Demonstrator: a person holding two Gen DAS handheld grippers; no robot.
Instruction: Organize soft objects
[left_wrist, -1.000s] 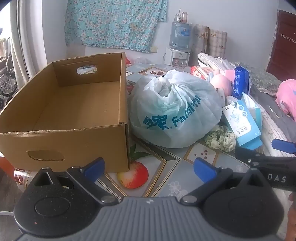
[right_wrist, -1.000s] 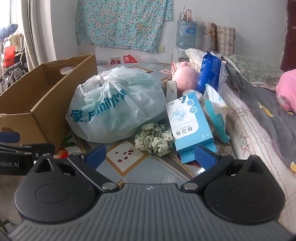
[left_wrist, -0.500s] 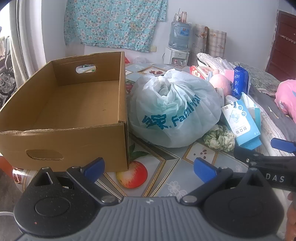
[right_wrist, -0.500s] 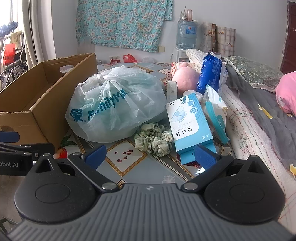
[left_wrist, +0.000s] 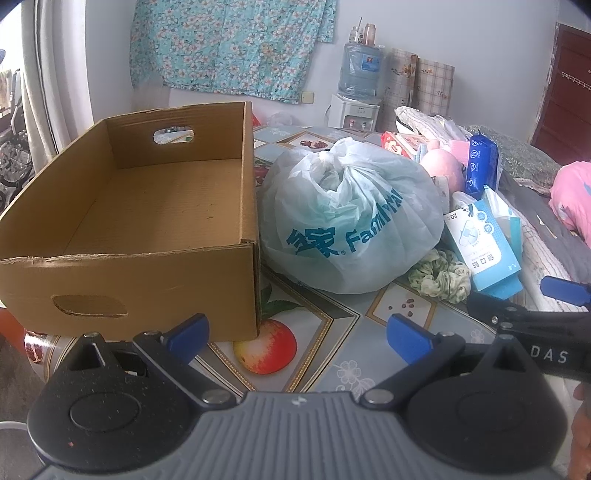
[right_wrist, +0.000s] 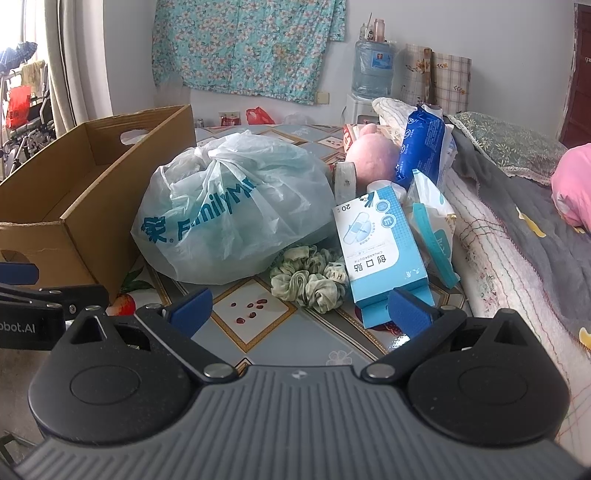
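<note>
An open cardboard box (left_wrist: 155, 254) stands empty at the left of the table; it also shows in the right wrist view (right_wrist: 92, 206). Beside it lies a knotted pale FamilyMart plastic bag (left_wrist: 351, 218), also in the right wrist view (right_wrist: 236, 210). A green scrunchie (right_wrist: 310, 280) and a blue plaster box (right_wrist: 380, 254) lie right of the bag. A pink plush (right_wrist: 373, 155) and a blue tissue pack (right_wrist: 421, 144) sit behind. My left gripper (left_wrist: 297, 334) is open and empty before the box corner. My right gripper (right_wrist: 299, 308) is open and empty, just short of the scrunchie.
A bed with a quilt (right_wrist: 517, 236) and a pink pillow (right_wrist: 572, 184) runs along the right. A water dispenser (left_wrist: 356, 92) stands at the back wall. The table carries a fruit-patterned cloth (left_wrist: 306, 350). A curtain (left_wrist: 55, 74) hangs at the left.
Both grippers have drifted slightly; the scene has shifted a little in both views. Nothing was taken hold of.
</note>
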